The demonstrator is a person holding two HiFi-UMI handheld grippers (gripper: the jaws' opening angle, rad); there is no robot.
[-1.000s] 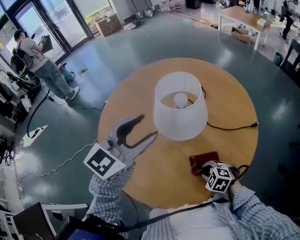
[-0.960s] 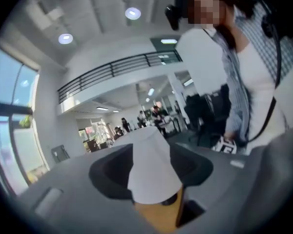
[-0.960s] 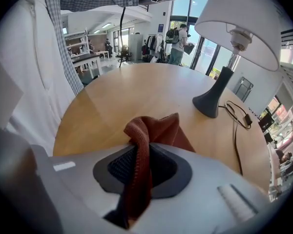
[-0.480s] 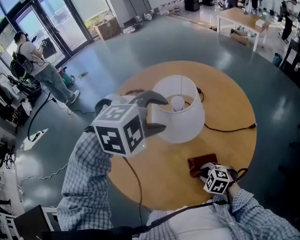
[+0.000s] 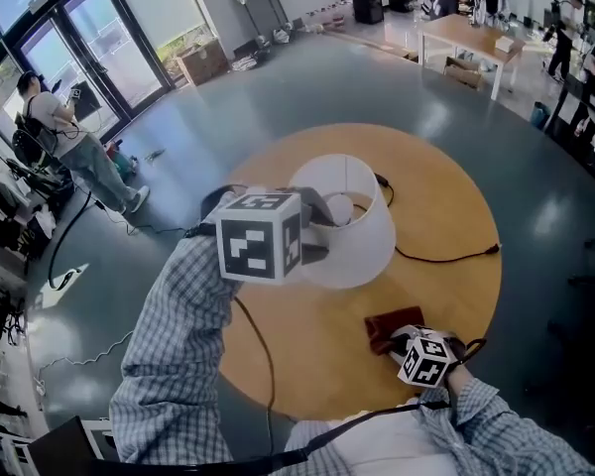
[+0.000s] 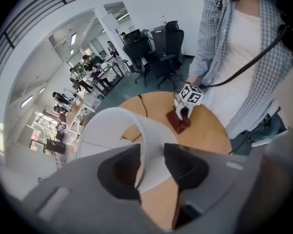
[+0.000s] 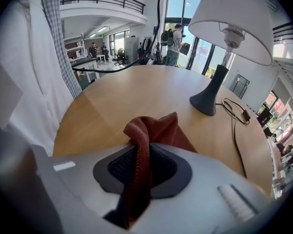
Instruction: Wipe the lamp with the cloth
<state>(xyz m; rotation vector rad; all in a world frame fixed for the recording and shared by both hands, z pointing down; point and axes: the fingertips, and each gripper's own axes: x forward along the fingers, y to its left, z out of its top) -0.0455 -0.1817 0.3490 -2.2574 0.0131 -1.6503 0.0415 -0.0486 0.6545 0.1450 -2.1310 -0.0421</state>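
A white lampshade (image 5: 362,231) stands on the round wooden table (image 5: 446,206), its bulb (image 5: 339,208) showing inside. My left gripper (image 5: 322,228) points down over the shade's left rim. In the left gripper view the shade wall (image 6: 112,126) runs between the pads of the left gripper (image 6: 151,167); the jaws are closing, with a thin gap still showing. My right gripper (image 5: 395,337) rests at the table's near right, shut on the dark red cloth (image 5: 380,323). The cloth (image 7: 154,130) bunches up between the right gripper's (image 7: 141,167) pads, the lamp base (image 7: 210,99) beyond.
The lamp's black cord (image 5: 446,258) trails right across the table to its edge. A person (image 5: 64,132) stands by the glass doors at far left. A white table (image 5: 471,38) and other people are at the far right. Cables lie on the floor at left.
My left gripper swung up from the table's near left edge, turned over to point down, and came onto the shade's rim with narrower jaws. The right gripper and cloth stayed put.
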